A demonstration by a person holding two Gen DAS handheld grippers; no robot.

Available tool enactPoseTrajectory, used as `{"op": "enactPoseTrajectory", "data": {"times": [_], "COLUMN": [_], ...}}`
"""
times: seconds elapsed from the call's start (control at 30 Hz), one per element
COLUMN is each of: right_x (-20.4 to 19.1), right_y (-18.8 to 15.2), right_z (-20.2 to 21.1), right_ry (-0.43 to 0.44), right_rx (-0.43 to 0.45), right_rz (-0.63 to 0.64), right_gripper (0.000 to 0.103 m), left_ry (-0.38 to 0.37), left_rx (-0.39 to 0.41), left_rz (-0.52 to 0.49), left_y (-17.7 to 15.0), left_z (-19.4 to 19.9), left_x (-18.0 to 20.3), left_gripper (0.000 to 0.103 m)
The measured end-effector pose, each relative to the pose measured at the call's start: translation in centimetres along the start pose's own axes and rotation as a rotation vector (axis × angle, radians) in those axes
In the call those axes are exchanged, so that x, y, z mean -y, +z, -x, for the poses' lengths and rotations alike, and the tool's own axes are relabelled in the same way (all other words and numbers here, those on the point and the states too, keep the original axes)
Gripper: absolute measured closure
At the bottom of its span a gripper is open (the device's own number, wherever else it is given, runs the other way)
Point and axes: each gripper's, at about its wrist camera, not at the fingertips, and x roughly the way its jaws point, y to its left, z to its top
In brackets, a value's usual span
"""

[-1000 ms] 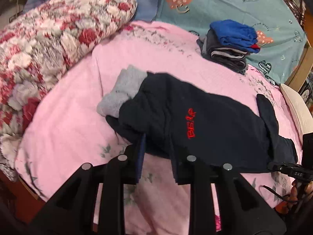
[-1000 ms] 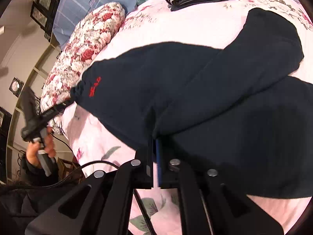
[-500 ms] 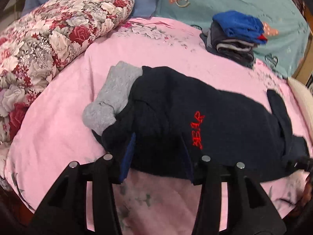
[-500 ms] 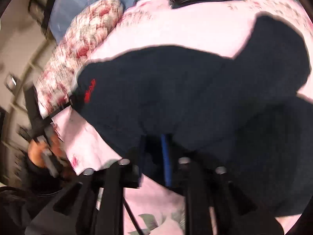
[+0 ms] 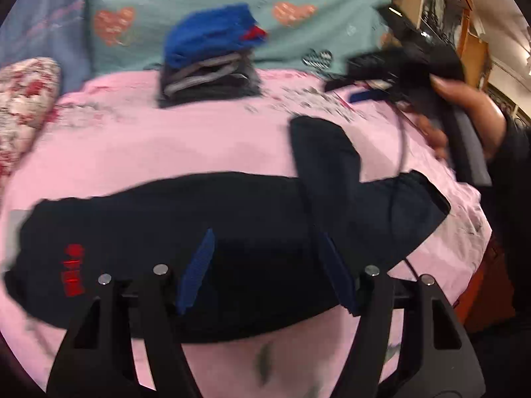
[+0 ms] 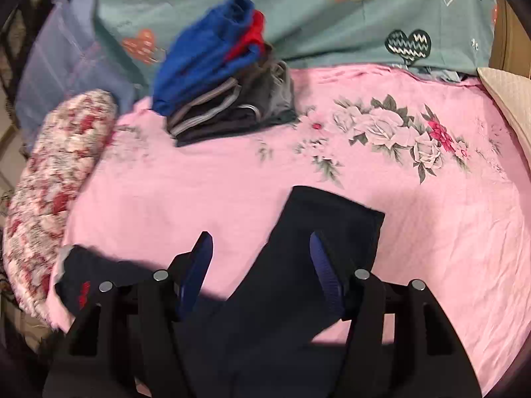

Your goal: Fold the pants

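Dark navy pants [image 5: 252,232] with a red logo [image 5: 73,275] lie spread across the pink bedsheet [image 5: 166,146], one leg end [image 5: 323,146] pointing to the back. My left gripper [image 5: 265,265] is open and empty, just above the middle of the pants. My right gripper [image 6: 260,265] is open and empty above the leg end [image 6: 328,229] of the pants; it also shows in the left wrist view [image 5: 375,89], held in a hand at the right. The waist with the logo [image 6: 83,293] lies at the lower left of the right wrist view.
A stack of folded clothes [image 5: 209,63] with a blue item on top sits at the back of the bed; it also shows in the right wrist view [image 6: 225,99]. A floral quilt roll [image 6: 56,179] lies at the left. A teal heart-print cover [image 6: 332,23] stands behind.
Both grippers have opened and let go of the pants. The right gripper has lifted and moved toward the leg end. The left view has swung right along the pants.
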Motion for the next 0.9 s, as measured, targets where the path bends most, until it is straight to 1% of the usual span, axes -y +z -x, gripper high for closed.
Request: {"op": "enactPoseTrajectory", "data": {"times": [0.1,0.2,0.3,0.33,0.37,0.4,0.43,0.47,0.5,0.53,0.57,0.63,0.67,0.77,0.83,0.9], "right_x": [0.8,0.4,-0.8,-1.2,-1.5,-1.4,-1.2,-1.0,-0.7,-0.1,0.6,1.6,2.3,4.5,6.2,7.6], "right_y": [1.6,2.0,2.3,2.3,2.4,2.4,2.2,2.0,2.1,2.1,2.2,2.3,2.2,1.4,0.1,-1.6], "right_z": [-4.3,-7.7,-10.7,-11.6,-12.6,-13.7,-14.6,-14.7,-14.6,-14.3,-13.6,-11.5,-9.6,-3.9,0.5,4.1], "right_ry": [-0.045,-0.096,-0.155,-0.176,-0.216,-0.241,-0.26,-0.283,-0.278,-0.252,-0.222,-0.179,-0.158,-0.075,-0.028,0.001], "right_rx": [-0.075,-0.096,-0.123,-0.134,-0.157,-0.185,-0.215,-0.2,-0.199,-0.195,-0.181,-0.118,-0.075,0.015,0.076,0.13], "right_rz": [-0.016,0.003,0.038,0.05,0.07,0.081,0.086,0.098,0.096,0.082,0.062,0.059,0.049,0.003,-0.021,-0.053], "right_gripper": [0.041,0.041,0.042,0.049,0.055,0.072,0.085,0.092,0.097,0.1,0.1,0.1,0.1,0.1,0.1,0.1], "left_ry": [-0.035,-0.068,-0.081,-0.084,-0.084,-0.088,-0.092,-0.095,-0.097,-0.098,-0.099,-0.101,-0.1,-0.098,-0.098,-0.108], "left_rx": [-0.06,-0.103,-0.136,-0.143,-0.146,-0.146,-0.145,-0.147,-0.151,-0.15,-0.147,-0.146,-0.144,-0.143,-0.145,-0.144], "left_rz": [-0.025,-0.057,-0.09,-0.093,-0.095,-0.095,-0.095,-0.095,-0.098,-0.099,-0.1,-0.097,-0.096,-0.098,-0.092,-0.092], "left_y": [-0.1,-0.6,-1.3,-1.5,-1.7,-1.7,-1.7,-1.7,-1.7,-1.7,-1.8,-2.0,-2.0,-2.1,-2.0,-2.1], "left_z": [-3.3,-4.6,-5.3,-5.4,-5.5,-5.5,-5.5,-5.5,-5.6,-5.6,-5.6,-5.6,-5.6,-5.6,-5.7,-5.6], "left_x": [2.1,3.5,4.5,4.7,4.8,4.9,4.9,4.9,5.0,5.0,5.1,5.1,5.1,5.0,4.9,5.0], "left_gripper": [0.038,0.038,0.038,0.039,0.04,0.041,0.041,0.041,0.041,0.041,0.041,0.041,0.041,0.041,0.041,0.041]}}
